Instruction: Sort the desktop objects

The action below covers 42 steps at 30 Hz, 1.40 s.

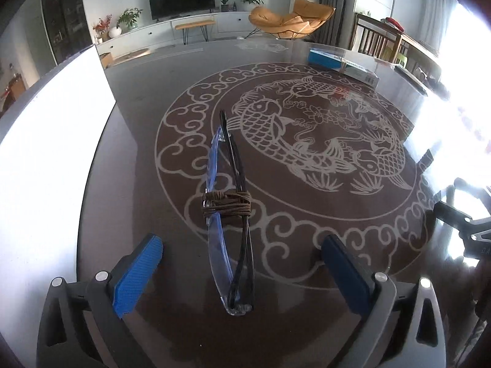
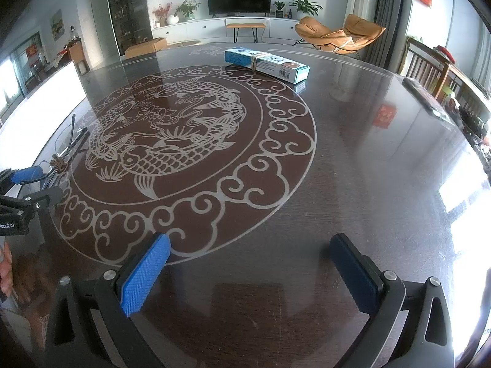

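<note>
A pair of folded glasses (image 1: pixel 228 214) with clear lenses and black arms, bound at the middle with brown cord (image 1: pixel 227 204), lies on the dark table between the fingers of my left gripper (image 1: pixel 242 248). That gripper is open and touches nothing. The glasses also show at the far left of the right wrist view (image 2: pixel 66 153). My right gripper (image 2: pixel 251 248) is open and empty above bare table at the front. A blue and white box (image 2: pixel 267 63) with a band round it lies at the far side; it also shows in the left wrist view (image 1: pixel 342 66).
The round table (image 2: pixel 368 153) has a pale fish pattern in its middle. A bright white panel (image 1: pixel 52 153) lies along its left side. A dark flat object (image 2: pixel 426 98) lies at the right edge. Chairs stand beyond the table on the right.
</note>
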Motion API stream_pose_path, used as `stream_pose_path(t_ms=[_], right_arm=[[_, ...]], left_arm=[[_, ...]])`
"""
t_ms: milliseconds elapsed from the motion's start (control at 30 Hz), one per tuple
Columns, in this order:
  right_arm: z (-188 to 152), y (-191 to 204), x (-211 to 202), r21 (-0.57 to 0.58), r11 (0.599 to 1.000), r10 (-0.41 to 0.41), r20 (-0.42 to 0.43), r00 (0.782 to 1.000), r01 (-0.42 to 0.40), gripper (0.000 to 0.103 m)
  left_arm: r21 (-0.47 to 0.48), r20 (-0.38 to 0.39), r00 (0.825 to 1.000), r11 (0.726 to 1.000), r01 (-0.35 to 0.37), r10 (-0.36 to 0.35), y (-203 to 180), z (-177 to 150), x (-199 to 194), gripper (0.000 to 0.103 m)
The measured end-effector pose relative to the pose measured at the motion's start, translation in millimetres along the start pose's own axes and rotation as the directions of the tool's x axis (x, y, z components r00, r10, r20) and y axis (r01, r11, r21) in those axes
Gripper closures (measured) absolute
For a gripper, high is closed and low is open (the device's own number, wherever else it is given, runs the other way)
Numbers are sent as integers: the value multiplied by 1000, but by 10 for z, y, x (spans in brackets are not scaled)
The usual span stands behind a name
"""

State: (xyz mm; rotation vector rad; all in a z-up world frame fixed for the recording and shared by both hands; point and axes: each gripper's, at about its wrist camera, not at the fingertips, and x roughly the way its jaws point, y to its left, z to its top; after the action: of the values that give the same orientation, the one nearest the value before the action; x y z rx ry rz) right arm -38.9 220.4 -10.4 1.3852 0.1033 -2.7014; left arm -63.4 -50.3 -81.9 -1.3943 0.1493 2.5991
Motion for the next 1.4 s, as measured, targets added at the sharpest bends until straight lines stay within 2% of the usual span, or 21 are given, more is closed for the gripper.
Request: stream_pose_path(t_ms=[967, 1033, 1100, 1200, 1267, 1400], right_arm=[[-5, 7, 7, 0, 1000, 0, 0, 1000, 0, 0], [10, 28, 39, -33, 999, 17, -8, 1000, -17, 0], [122, -40, 102, -128, 988, 83, -40, 996, -87, 0], [377, -283, 274, -223, 963, 142, -45, 989, -149, 0], [561, -481, 428, -230, 959, 163, -27, 986, -165, 0], [1161, -936, 866, -159, 981, 113, -8, 994, -113, 0]], left_arm=[[-2, 0, 1000, 1000, -1, 1, 21, 10, 2, 0], [-2, 0, 1000, 1000, -2, 2, 30, 17, 6, 0], [-1, 0, 1000, 1000, -3, 3, 20, 10, 2, 0], [-1, 1, 1000, 1000, -3, 3, 26, 12, 4, 0], [-1, 1, 1000, 1000, -3, 3, 23, 6, -1, 0], [-1, 1, 1000, 1000, -3, 3, 22, 5, -1, 0]])
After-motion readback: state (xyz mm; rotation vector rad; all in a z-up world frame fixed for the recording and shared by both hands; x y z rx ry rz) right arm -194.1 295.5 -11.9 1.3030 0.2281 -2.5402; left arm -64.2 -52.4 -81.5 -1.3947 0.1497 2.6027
